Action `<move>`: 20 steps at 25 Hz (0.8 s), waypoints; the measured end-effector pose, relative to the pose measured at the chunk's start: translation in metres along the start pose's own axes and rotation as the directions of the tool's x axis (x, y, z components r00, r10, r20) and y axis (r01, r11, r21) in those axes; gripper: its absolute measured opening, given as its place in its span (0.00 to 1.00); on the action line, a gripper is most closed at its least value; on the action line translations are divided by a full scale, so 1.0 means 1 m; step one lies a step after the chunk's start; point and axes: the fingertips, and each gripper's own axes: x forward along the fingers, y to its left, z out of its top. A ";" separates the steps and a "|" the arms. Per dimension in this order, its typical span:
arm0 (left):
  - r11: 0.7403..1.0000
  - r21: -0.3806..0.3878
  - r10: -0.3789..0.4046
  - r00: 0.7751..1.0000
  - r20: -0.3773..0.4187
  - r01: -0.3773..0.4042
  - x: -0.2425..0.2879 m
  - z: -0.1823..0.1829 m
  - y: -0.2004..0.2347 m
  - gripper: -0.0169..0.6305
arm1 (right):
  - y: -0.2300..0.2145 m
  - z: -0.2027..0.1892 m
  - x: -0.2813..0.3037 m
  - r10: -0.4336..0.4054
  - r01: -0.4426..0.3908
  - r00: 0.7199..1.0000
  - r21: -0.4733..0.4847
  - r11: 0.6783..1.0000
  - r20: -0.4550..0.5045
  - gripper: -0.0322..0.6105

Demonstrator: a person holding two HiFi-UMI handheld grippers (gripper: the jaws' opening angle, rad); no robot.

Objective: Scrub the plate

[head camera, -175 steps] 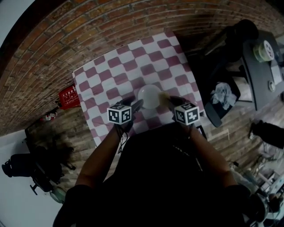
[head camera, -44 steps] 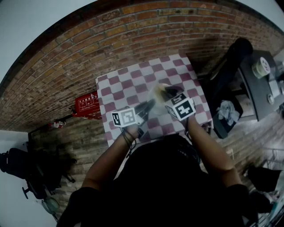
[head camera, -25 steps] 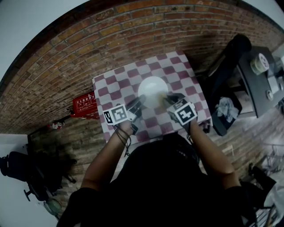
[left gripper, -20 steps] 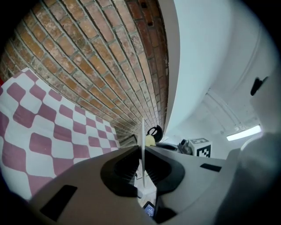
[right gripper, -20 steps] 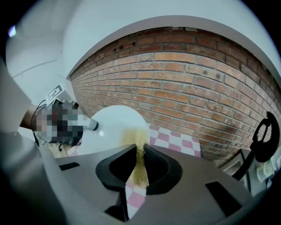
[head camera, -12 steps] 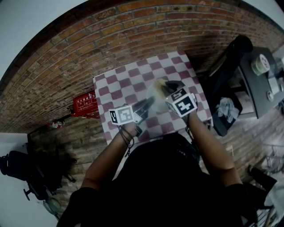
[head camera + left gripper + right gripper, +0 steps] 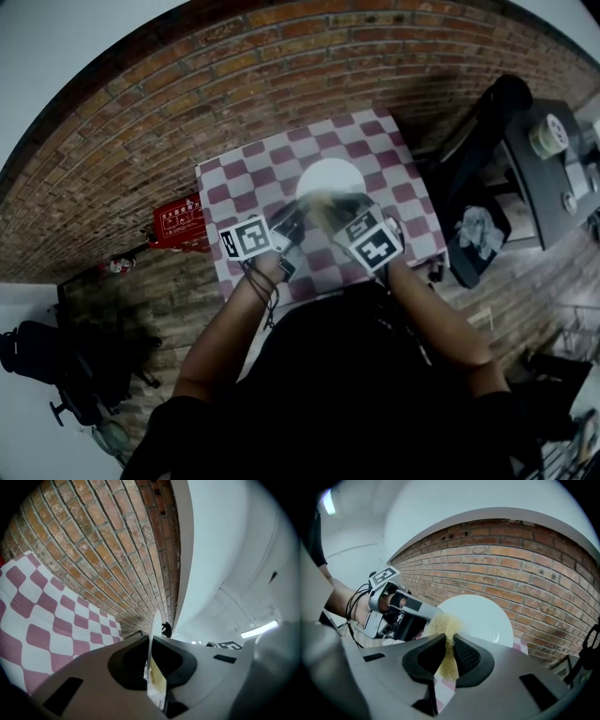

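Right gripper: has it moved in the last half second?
Yes. Against the checkered cloth, the right gripper, shut on a yellow scrubber, has drawn back from the plate's right side toward the cloth's near edge.

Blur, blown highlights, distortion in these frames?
Head view: strong fisheye bends the brick courses; plate blown white, motion smear at its near rim. Left gripper view: plate edge crisp. Right gripper view: scrubber sharp, plate face featureless.

So the left tongs (image 7: 151,641) and right tongs (image 7: 449,641) are the same build: grey plastic shells, black pads (image 7: 466,657) inside, each carrying a white cube (image 7: 246,239) with black square markers. Thin black cables (image 7: 352,605) loop round the left wrist. Person's in a black top (image 7: 347,394), short sleeves.
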 end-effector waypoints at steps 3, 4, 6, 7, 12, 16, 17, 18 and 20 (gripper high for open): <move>1.000 -0.002 0.014 1.000 0.020 -0.014 -0.003 0.005 0.004 0.07 | 0.001 -0.019 0.000 0.008 -0.008 0.999 -0.004 1.000 -0.039 0.13; 1.000 -0.002 0.018 1.000 0.024 -0.018 -0.004 0.006 0.005 0.07 | -0.001 -0.025 -0.001 0.005 -0.005 0.999 -0.001 1.000 -0.049 0.13; 1.000 -0.003 0.025 0.999 0.028 -0.025 -0.006 0.006 0.007 0.07 | -0.008 -0.036 -0.004 -0.003 0.004 0.998 0.017 1.000 -0.064 0.13; 1.000 -0.005 0.028 0.999 0.027 -0.028 -0.007 0.005 0.009 0.07 | -0.013 -0.041 -0.005 -0.011 0.013 0.997 0.028 1.000 -0.072 0.13; 0.999 -0.023 0.034 0.999 0.007 -0.034 -0.012 -0.005 0.012 0.07 | -0.054 -0.052 -0.013 -0.105 0.111 0.989 0.046 0.993 -0.104 0.13; 1.000 -0.021 0.019 0.999 -0.031 -0.020 -0.010 -0.020 0.005 0.07 | -0.075 -0.040 -0.018 -0.142 0.147 0.986 0.055 0.988 -0.093 0.13; 1.000 -0.015 0.015 0.999 -0.043 -0.016 -0.009 -0.024 0.002 0.07 | -0.079 -0.036 -0.019 -0.154 0.159 0.984 0.047 0.986 -0.089 0.13; 1.000 -0.009 0.010 0.998 -0.055 -0.011 -0.007 -0.027 0.000 0.07 | -0.082 -0.031 -0.020 -0.166 0.169 0.982 0.034 0.985 -0.084 0.13; 1.000 0.002 -0.001 0.997 -0.076 0.001 -0.003 -0.033 -0.006 0.07 | -0.083 -0.020 -0.021 -0.185 0.185 0.980 -0.002 0.983 -0.070 0.13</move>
